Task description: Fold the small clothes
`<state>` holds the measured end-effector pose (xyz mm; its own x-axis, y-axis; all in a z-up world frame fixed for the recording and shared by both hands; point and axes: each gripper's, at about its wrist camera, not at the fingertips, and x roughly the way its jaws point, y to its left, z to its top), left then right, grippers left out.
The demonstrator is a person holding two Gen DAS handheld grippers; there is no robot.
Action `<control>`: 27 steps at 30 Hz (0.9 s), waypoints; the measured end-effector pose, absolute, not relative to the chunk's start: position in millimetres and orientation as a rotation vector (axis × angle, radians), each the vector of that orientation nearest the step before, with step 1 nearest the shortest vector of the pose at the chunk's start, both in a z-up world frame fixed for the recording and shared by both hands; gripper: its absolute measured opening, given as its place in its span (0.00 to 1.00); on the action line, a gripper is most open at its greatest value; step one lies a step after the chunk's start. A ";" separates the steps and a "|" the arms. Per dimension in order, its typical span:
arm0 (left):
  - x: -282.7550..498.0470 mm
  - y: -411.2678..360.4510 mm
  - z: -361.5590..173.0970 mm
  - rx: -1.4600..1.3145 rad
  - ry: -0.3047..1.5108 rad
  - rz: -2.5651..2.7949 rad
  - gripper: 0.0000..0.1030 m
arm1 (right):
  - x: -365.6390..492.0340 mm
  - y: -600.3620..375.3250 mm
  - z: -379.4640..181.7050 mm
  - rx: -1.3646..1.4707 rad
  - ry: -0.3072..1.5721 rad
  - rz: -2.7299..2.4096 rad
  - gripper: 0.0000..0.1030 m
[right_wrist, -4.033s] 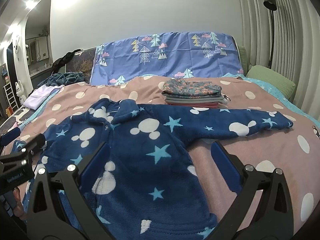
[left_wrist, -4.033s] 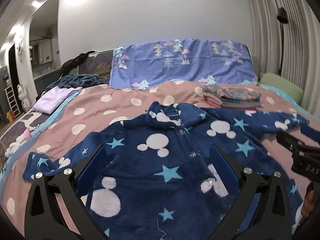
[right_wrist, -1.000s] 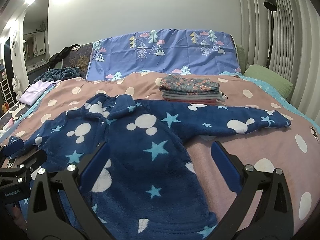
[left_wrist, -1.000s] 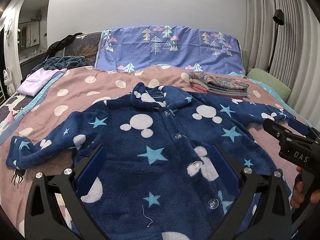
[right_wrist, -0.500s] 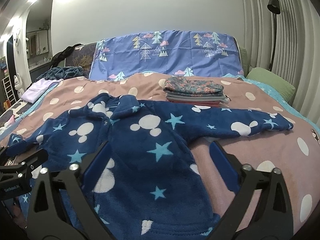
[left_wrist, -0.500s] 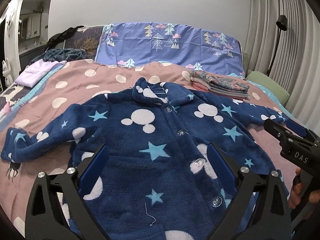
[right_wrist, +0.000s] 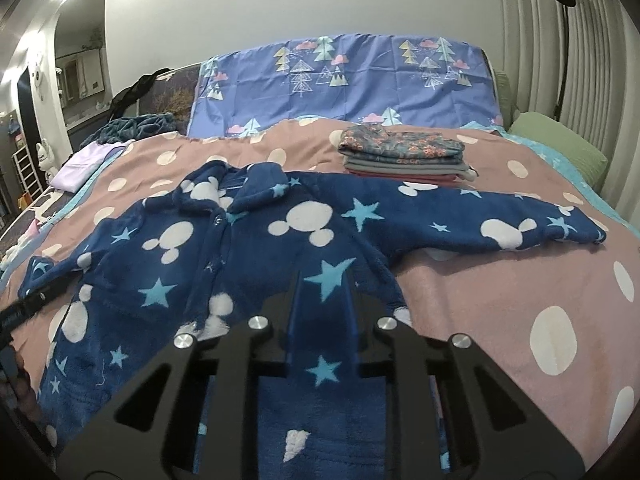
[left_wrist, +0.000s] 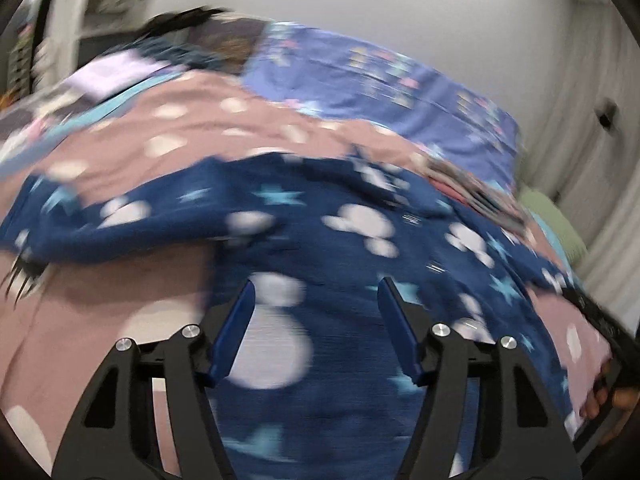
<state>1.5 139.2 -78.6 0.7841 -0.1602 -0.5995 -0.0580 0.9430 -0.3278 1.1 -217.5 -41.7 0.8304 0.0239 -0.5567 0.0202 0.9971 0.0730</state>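
You are working over a bed with a pink polka-dot cover (right_wrist: 480, 292), a blue tree-print sheet (right_wrist: 352, 76) against the far wall and a green pillow (right_wrist: 560, 140) at the far right. Spread flat across the cover, front up and buttoned, lies the navy fleece jacket (right_wrist: 248, 264) with stars and white mouse-head shapes, its sleeves out to the left and right; a stack of folded clothes (right_wrist: 400, 154) sits just beyond its right shoulder. On the left, your left gripper (left_wrist: 316, 320) hovers in a blurred view over the jacket's near left side, its jaws closing with fleece under the gap but nothing yet pinched that can be made out. On the right, your right gripper (right_wrist: 320, 316) is low on the near right part of the body, its jaws closing to a narrow gap with fleece in it; whether the pads already bite cannot be told. This looks like the first fold, just being gripped. Next you likely need both pinches firm on the cloth before you lift, then carry the sides evenly so the thick fleece does not bunch.
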 end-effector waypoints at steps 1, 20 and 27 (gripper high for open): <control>0.4 164.0 -85.2 -0.404 0.678 -0.011 0.63 | 1.2 -216.3 -42.5 0.076 0.596 0.013 0.21; 16.2 430.1 -154.6 -1.092 0.586 0.415 0.40 | 3.1 -206.4 -50.8 0.024 0.618 0.010 0.56; 41.1 393.7 -98.2 -0.963 0.519 0.251 0.07 | 2.4 -221.5 -52.4 0.046 0.615 -0.015 0.59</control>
<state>41.1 393.7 -98.2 0.8506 -0.0229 -0.5253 -0.4265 0.5545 -0.7146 2.4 -221.5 -52.4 0.8168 -0.0004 -0.5770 0.0277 0.9989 0.0386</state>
